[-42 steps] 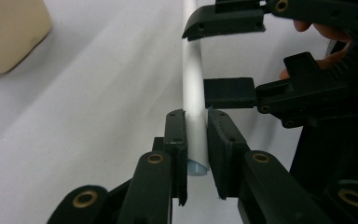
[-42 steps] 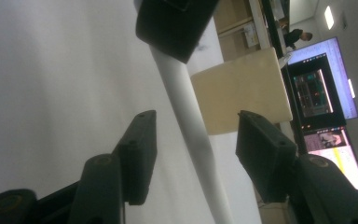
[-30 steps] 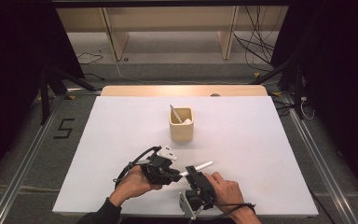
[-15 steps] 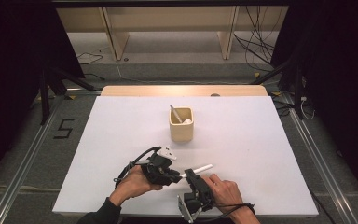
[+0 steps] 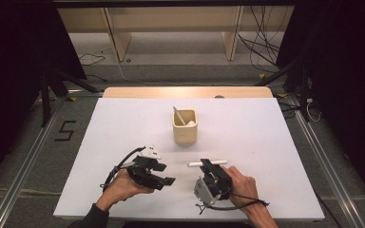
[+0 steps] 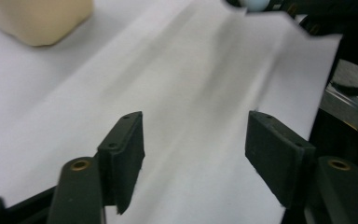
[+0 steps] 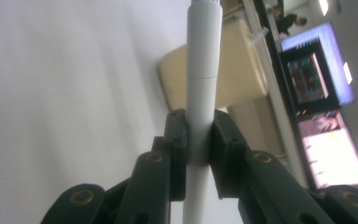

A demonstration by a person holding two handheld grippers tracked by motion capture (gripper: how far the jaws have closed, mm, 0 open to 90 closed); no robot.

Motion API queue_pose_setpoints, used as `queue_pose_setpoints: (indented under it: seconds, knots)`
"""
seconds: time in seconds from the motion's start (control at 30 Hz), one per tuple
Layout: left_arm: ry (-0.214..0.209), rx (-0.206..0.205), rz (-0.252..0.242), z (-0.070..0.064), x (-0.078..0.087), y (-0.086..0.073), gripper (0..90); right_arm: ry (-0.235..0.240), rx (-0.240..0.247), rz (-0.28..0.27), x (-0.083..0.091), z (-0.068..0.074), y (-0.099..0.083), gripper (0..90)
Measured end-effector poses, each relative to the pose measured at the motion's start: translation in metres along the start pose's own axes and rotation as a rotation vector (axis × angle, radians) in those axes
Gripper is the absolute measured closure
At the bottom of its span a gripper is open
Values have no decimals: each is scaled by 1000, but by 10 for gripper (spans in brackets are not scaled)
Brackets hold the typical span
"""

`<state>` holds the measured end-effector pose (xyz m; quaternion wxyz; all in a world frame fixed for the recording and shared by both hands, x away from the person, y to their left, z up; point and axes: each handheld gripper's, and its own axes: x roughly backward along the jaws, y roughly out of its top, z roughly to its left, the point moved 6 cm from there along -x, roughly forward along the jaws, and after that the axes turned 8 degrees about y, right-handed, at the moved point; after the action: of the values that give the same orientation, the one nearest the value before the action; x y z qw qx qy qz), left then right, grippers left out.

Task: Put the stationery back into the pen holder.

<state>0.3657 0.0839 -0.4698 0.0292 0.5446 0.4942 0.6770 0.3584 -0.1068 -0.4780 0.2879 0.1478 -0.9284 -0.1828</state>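
Right tool (image 7: 198, 140) clamps the white marker (image 7: 203, 79) between its jaws.

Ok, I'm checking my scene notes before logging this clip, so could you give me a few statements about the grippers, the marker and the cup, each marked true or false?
1. The right gripper is shut on the white marker. True.
2. The left gripper also holds a marker. False: its jaws stand open with nothing between them.
3. The beige cup is empty. False: a slim white thing leans inside it.
4. The cup stands upright on the white table. True.
5. The left gripper touches the cup. False: they are well apart.
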Motion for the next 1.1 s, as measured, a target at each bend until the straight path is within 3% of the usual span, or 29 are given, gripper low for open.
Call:
queue_pose_setpoints:
  seconds: [0.03,0.1,0.2,0.33,0.43,0.57,0.63,0.83,1.1]
  knots:
    - [11,4,-12,2,1,-2,327,13,-36,-18,0,-9,0,783]
    - [42,10,-38,7,2,-5,296,32,-160,-46,1,-23,-1,783]
    - [56,25,-75,13,3,-8,272,70,-337,-104,-1,-44,1,783]
    - [80,53,-140,20,4,-12,248,159,-555,-197,-4,-68,4,782]
    - [102,52,-196,24,5,-15,235,227,-727,-259,-10,-85,5,782]
    - [101,52,-267,24,10,-20,234,291,-893,-319,-22,-106,7,782]
    - [102,55,-290,24,11,-22,233,308,-928,-335,-27,-114,11,782]
    - [99,72,-289,25,8,-33,222,371,-1025,-372,-43,-135,26,782]
    - [112,96,-301,28,9,-42,214,389,-1091,-380,-65,-160,44,782]
